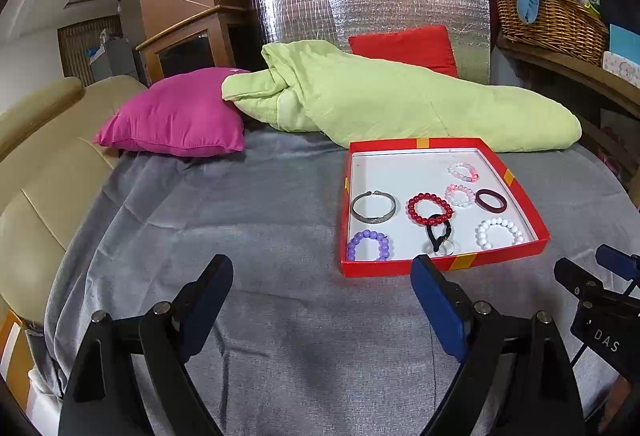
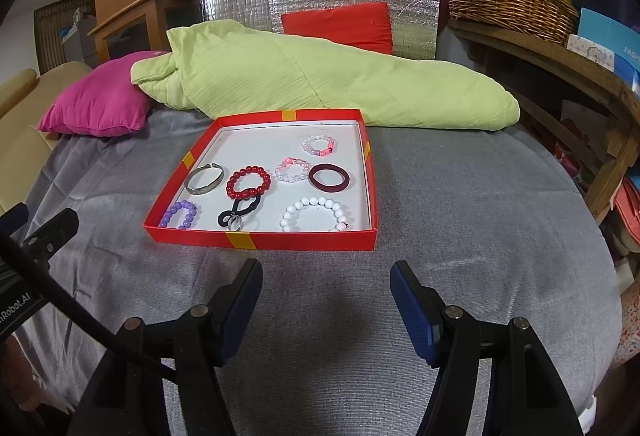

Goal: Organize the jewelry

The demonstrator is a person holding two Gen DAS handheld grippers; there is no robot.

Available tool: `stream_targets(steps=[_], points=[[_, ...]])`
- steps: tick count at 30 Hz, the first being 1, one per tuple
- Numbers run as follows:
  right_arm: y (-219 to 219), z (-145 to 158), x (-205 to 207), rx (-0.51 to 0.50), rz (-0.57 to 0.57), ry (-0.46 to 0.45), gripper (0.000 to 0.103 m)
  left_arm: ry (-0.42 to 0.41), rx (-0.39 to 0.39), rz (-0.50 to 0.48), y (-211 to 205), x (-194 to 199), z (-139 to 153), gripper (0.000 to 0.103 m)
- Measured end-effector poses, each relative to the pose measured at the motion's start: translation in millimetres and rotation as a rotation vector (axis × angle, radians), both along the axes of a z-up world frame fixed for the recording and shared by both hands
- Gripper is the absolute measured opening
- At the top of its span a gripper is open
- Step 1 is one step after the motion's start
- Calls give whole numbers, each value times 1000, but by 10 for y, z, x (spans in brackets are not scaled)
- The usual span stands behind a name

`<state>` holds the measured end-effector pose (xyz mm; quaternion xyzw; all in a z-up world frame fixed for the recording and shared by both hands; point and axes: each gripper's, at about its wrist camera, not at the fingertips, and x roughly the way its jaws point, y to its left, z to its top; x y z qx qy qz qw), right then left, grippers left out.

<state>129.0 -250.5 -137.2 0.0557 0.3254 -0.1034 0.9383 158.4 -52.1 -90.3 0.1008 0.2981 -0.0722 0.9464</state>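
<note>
Shallow red tray (image 2: pixel 304 239) of bracelets, lying on grey bedspread (image 2: pixel 460 196).
Inside tray: silver bangle (image 2: pixel 205 178), red beads (image 2: pixel 249 182), white beads (image 2: pixel 316 214), purple beads (image 2: pixel 180 215), maroon ring (image 2: pixel 329 177). Just before tray, left gripper (image 1: pixel 322 302) and right gripper (image 2: pixel 326 300), jaws apart, empty.

I count 5 beaded bracelets (image 2: pixel 248 182), 1 silver bangle (image 2: pixel 205 178), 1 maroon ring-band (image 2: pixel 329 178), 1 black hair tie (image 2: pixel 239 214), 1 red tray (image 2: pixel 260 238), 2 cushions (image 2: pixel 96 104).

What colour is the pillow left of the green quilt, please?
The pillow is magenta, clearest in the left wrist view.
</note>
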Motion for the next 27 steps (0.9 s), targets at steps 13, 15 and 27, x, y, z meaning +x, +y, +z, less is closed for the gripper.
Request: stream_targets(steps=[13, 15, 27], points=[[0, -2, 6, 0, 0, -2, 70, -2, 3, -3, 2, -16, 1, 91], [10, 2, 10, 0, 0, -2, 70, -5, 4, -2, 7, -22, 3, 91], [58, 18, 19, -2, 3, -3, 70, -9, 7, -5, 52, -25, 5, 91]])
